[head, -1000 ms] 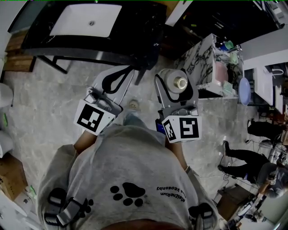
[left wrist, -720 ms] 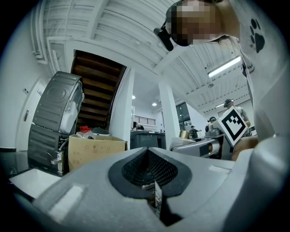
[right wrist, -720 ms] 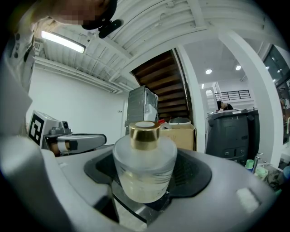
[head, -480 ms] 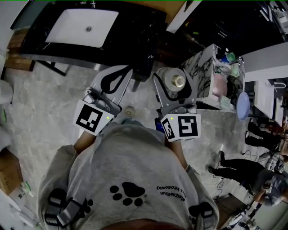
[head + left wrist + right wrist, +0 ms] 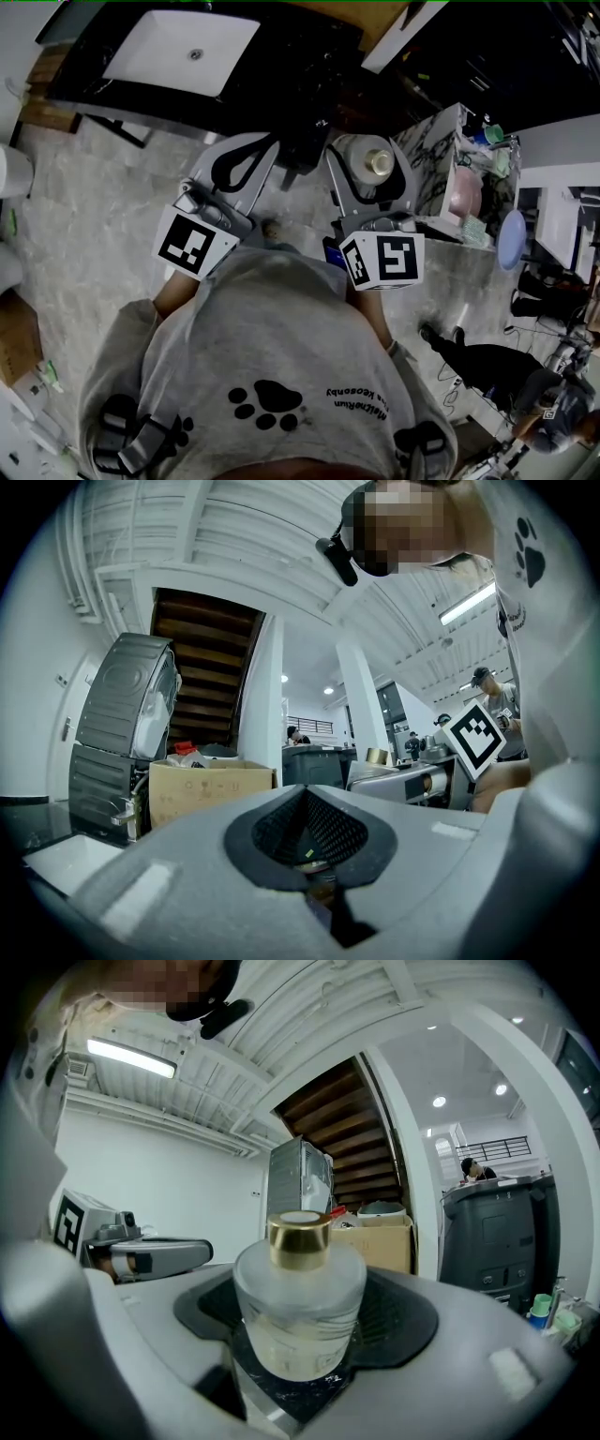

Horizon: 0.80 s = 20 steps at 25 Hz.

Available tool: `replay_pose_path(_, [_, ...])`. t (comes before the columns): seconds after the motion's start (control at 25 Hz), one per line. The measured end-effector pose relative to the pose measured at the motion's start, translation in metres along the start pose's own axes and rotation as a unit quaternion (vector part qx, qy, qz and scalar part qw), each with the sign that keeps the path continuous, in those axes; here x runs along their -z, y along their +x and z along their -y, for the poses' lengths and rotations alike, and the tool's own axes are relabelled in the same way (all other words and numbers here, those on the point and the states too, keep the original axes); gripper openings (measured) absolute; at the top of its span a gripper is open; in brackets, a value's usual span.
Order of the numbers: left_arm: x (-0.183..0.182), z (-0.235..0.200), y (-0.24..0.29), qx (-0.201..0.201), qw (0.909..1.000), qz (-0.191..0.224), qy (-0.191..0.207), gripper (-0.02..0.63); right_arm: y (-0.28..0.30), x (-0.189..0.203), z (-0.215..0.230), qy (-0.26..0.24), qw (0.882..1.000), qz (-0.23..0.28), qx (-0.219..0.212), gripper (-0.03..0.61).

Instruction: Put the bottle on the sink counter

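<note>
A frosted glass bottle (image 5: 373, 161) with a gold cap is gripped in my right gripper (image 5: 367, 150), whose jaws close on its sides; it is held above the floor. In the right gripper view the bottle (image 5: 298, 1312) stands upright between the dark pads (image 5: 398, 1321). My left gripper (image 5: 269, 142) is shut with nothing in it, its tips meeting at the near edge of the black sink counter (image 5: 281, 66). In the left gripper view the left gripper (image 5: 309, 832) shows only its own closed dark pads. The white basin (image 5: 183, 42) lies at the counter's left.
A marble-patterned cabinet (image 5: 427, 155) with small items on it stands right of the bottle. Farther right are a blue round object (image 5: 511, 239) and a person's legs (image 5: 487, 352). A cardboard box (image 5: 211, 789) and a dark bin (image 5: 497, 1232) show in the gripper views.
Both grippers keep their pose and the right keeps hold of the bottle. The view below has shifted slightly, and the marble cabinet has drifted right. The person at the right has moved.
</note>
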<state>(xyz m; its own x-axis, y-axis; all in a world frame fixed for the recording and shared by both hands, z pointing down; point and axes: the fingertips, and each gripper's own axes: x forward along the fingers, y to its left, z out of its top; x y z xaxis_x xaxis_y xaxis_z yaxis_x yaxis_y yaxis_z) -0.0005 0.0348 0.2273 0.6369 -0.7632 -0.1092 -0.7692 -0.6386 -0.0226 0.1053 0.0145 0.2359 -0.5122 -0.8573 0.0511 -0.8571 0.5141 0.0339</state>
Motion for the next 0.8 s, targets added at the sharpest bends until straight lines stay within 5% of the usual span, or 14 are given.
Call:
replay_pose_path(0.4, [0.007, -0.032, 0.020, 0.011, 0.9999, 0.003, -0.010, 0.005, 0.036, 0.001, 0.008, -0.007, 1.000, -0.007, 0.008, 0.336])
replay_pose_path(0.8, [0.014, -0.082, 0.083, 0.064, 0.9979, -0.001, -0.010, 0.005, 0.103, -0.008, 0.042, -0.012, 0.999, -0.004, 0.041, 0.336])
